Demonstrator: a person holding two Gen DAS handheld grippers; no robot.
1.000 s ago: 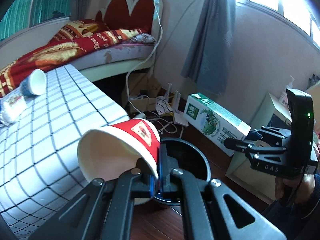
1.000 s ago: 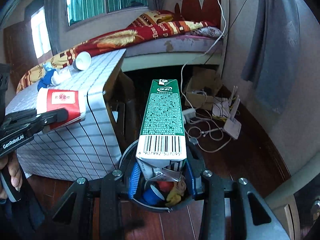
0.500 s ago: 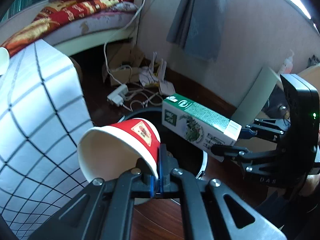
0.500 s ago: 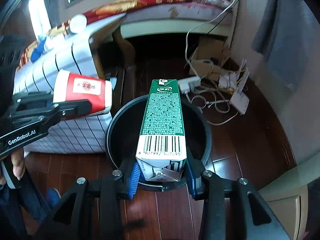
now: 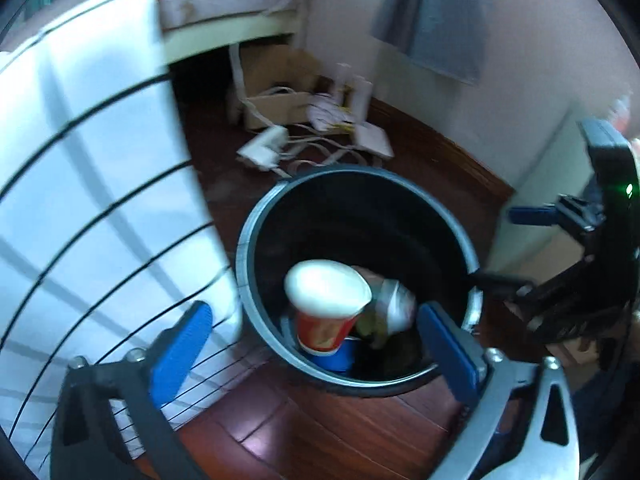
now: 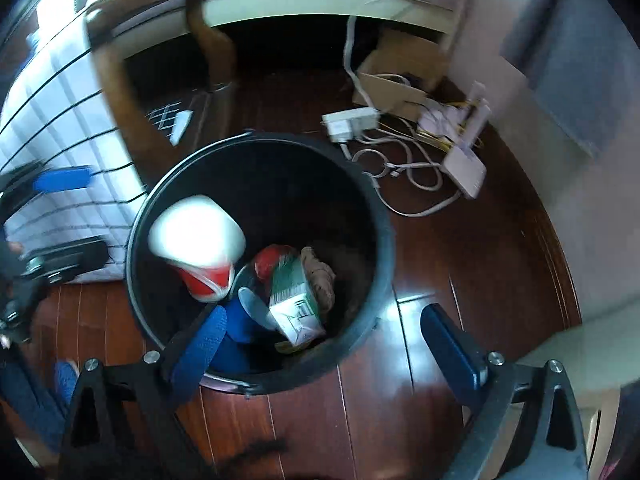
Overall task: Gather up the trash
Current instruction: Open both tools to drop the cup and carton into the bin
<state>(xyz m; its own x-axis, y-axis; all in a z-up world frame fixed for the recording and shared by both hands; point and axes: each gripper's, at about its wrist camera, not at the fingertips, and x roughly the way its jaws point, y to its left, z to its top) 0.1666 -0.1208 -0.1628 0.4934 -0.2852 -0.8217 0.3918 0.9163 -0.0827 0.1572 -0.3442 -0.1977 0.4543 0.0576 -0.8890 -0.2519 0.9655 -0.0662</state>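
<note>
Here two tongs hung over one black bin (image 5: 256, 240), both pointing steeply down into it. At the far left of the left tongs (image 5: 316, 336) stood the worktop (image 5: 80, 160), draped in a white cloth with dark grid lines, its hanging edge just beside the bin's rim. The left tongs had just sprung apart and gripped nothing; their two blue pads sat wide, one over the cloth, one over the bin's near rim. Between and just beyond them one red paper cup (image 5: 326, 308) lay inside the bin, its white mouth turned upward, clear of both pads. To the right of that cup was some pale crumpled trash, too blurred to name.

The right tongs (image 6: 332, 340) had likewise just opened and held nothing, two blue pads spread wide, the left one over the bin's near rim, the right one over the dark wooden floor (image 6: 460, 260). Ahead of them, in the bin, one green and white carton (image 6: 296, 300) lay tilted on its side, to the right of the red cup, with a blue object under both. Beyond the bin, to the right, one white power strip (image 6: 352, 122) lay among loose white cables, with one cardboard box (image 6: 400, 76) behind it.
</note>
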